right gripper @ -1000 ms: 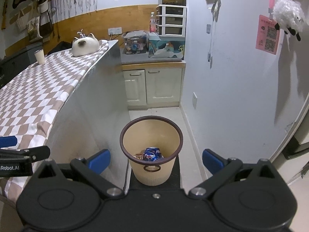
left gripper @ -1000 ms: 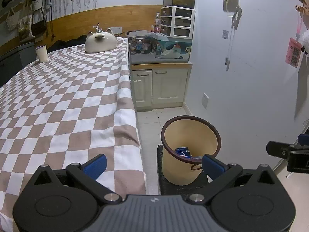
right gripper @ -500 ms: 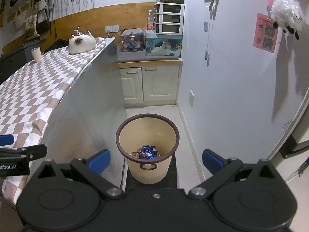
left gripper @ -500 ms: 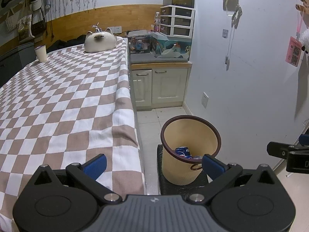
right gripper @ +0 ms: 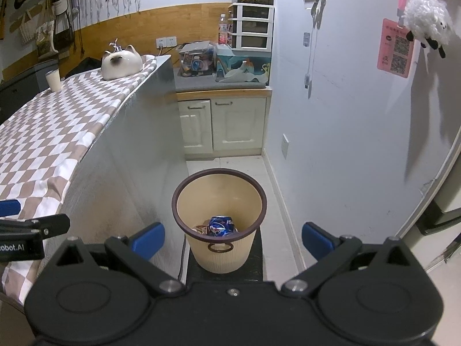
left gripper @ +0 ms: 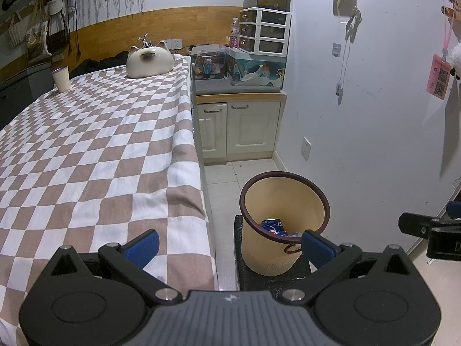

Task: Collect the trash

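Both grippers hung empty beside the desk's right edge, each with its jaws spread wide and nothing between them. The right gripper [right gripper: 232,238] faced the bin [right gripper: 220,201] almost square on; over the last second it had pulled back and risen a little, so the bin sat further ahead in its view. The left gripper [left gripper: 229,245] had hardly shifted, its view split between the checkered cloth [left gripper: 95,150] on the desk and the bin [left gripper: 283,222] standing on a dark mat [left gripper: 270,276] on the floor, just beside the desk's near right corner.

The trash lay at the bottom of the bin: a crushed blue can [right gripper: 220,225] with some other scraps next to it, too small to identify. That suggests the latest drop was done and the hands were backing off.

On the desk only a cat-shaped pot [left gripper: 149,62] near the far right corner and a cup [left gripper: 61,78] at the far left edge were visible; neither looked like litter, so the collecting seemed close to finished.
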A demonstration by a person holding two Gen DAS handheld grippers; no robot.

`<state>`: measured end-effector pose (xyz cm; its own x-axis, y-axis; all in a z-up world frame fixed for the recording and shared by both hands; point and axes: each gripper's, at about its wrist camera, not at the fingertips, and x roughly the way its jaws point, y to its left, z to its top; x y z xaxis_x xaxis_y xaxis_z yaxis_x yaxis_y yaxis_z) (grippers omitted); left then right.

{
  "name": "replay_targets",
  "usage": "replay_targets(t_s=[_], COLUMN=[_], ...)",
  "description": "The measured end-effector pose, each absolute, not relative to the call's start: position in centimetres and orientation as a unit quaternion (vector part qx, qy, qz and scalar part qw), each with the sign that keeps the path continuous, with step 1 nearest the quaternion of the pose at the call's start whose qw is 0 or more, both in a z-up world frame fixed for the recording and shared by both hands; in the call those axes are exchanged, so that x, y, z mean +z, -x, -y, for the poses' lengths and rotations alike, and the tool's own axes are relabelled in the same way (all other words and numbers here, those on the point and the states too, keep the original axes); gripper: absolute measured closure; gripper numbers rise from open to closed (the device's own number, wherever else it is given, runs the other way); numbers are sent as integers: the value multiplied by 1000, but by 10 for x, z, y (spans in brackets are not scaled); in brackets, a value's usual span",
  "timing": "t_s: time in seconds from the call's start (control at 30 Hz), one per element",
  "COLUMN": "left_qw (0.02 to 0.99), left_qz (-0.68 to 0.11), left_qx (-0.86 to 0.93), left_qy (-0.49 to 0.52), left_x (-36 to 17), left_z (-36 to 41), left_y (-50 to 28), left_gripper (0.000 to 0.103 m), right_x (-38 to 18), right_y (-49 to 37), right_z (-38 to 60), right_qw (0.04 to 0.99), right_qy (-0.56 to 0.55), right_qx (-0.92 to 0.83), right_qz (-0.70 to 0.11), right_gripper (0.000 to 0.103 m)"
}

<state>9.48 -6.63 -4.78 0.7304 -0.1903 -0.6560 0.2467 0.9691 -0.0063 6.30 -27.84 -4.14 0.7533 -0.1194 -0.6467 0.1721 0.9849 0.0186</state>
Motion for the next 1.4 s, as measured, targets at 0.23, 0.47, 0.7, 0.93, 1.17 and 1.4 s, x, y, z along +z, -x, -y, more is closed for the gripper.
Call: replay_targets(t_s=[0.23, 0.47, 0.7, 0.93, 1.17, 1.4], left_qw=[930, 930, 930, 930, 930, 930], left_qz=[-347, -346, -346, -346, -346, -346], left_qx=[-118, -118, -118, -118, -118, -118], left_qy=[-41, -41, -41, -41, -41, -41], left_x=[-47, -47, -47, -47, -47, -47], left_z=[67, 67, 67, 67, 67, 66], left_y=[-94, -94, -94, -94, -94, -94], left_gripper=[0, 0, 0, 0, 0, 0], right_x=[-42, -42, -42, -42, -42, -42], right_y=[-62, -62, -62, -62, -61, -61], right_z=[279, 280, 280, 280, 279, 280], right_qw=[936, 936, 936, 936, 935, 935], right_qy=[-40, -39, -40, -40, -40, -40], right_qx=[-80, -80, -80, -80, -83, -83], right_qz=[-341, -341, -341, -341, -342, -342], right_gripper=[1, 1, 1, 1, 1, 1])
